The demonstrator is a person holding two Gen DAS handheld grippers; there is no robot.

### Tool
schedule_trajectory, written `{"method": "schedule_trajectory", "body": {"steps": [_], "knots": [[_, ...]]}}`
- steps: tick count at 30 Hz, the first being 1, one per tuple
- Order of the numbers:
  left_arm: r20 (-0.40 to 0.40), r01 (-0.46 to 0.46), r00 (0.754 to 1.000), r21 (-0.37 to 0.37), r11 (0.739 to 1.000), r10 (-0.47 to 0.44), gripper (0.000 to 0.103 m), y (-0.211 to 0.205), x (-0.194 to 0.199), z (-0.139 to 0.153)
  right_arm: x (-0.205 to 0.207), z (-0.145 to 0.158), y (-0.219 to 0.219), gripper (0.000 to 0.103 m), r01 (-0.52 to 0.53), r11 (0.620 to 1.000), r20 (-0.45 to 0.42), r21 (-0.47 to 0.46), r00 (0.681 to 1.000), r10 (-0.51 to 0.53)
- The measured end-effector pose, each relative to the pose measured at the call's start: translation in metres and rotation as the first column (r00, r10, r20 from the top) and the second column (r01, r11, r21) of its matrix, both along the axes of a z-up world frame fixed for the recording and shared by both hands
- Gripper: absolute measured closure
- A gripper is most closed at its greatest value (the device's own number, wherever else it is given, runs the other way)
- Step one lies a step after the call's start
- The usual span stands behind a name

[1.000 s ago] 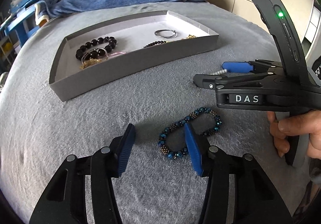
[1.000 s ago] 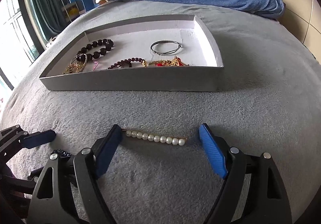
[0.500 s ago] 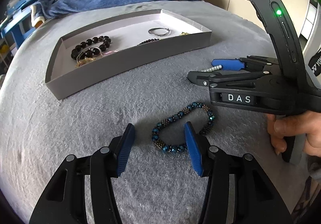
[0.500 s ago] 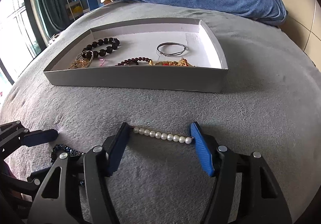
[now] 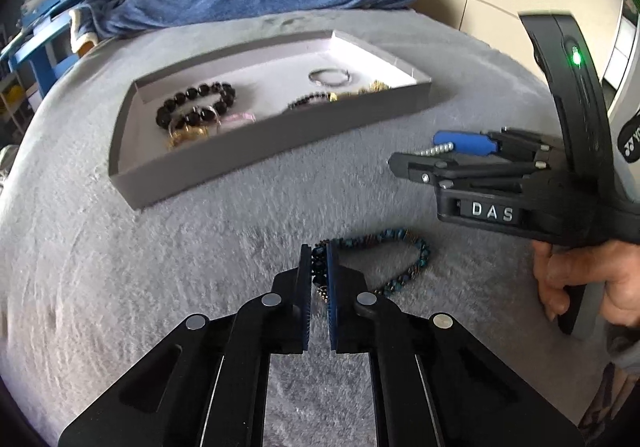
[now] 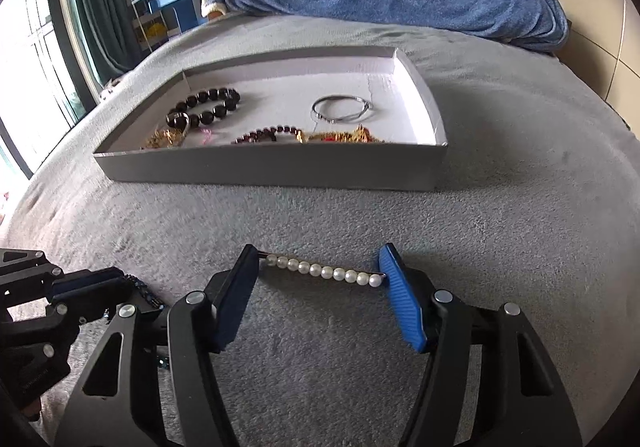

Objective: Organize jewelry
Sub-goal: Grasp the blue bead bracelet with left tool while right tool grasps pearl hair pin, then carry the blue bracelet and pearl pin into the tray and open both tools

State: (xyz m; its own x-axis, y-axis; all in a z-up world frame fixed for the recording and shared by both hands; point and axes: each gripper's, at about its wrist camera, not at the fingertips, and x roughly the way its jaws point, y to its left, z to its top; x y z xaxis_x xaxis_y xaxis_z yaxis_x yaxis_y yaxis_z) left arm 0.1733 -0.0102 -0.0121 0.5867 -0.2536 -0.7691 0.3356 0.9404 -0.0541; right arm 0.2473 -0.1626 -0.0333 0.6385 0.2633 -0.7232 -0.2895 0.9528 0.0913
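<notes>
Left gripper [image 5: 319, 253] is clamped on the blue beaded bracelet [image 5: 404, 259] lying on the blanket [image 5: 200, 247]; right gripper [image 6: 320, 271] pinches the pearl bar [image 6: 324, 271] end to end.

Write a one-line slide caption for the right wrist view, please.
Right gripper fingers bracket a pearl bar on the grey blanket, before the jewelry tray.

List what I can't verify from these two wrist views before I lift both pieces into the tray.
- Blue bead bracelet: near part hidden between the left gripper pads, left wrist view.
- Pearl bar: its ends meet the right gripper pads; firm contact unclear, right wrist view.
- Gold pieces in the tray: partly hidden by its front wall.
</notes>
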Motion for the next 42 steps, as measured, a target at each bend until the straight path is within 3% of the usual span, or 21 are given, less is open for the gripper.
{"method": "schedule_trajectory", "body": {"steps": [12, 17, 33, 42], "knots": [[0.083, -0.042, 0.995, -0.095, 0.995, 0.05, 0.095, 0.023, 0.007, 0.048, -0.009, 0.038, -0.008, 0.041, -0.042, 0.984, 0.093, 0.172, 0.995, 0.027], [0.1, -0.05, 0.993, -0.104, 0.993, 0.06, 0.095, 0.025, 0.009, 0.06, -0.009, 0.05, -0.007, 0.041, -0.049, 0.978, 0.106, 0.204, 0.994, 0.028], [0.151, -0.063, 0.986, -0.077, 0.995, 0.074, 0.095, 0.031, 0.025, 0.101, 0.003, 0.101, 0.014, 0.041, -0.127, 0.99, 0.152, 0.067, 0.981, 0.116], [0.144, -0.077, 0.986, -0.086, 0.993, 0.089, 0.095, 0.033, 0.053, 0.106, 0.03, 0.098, 0.003, 0.041, -0.122, 0.99, 0.13, 0.066, 0.985, 0.113]]}}
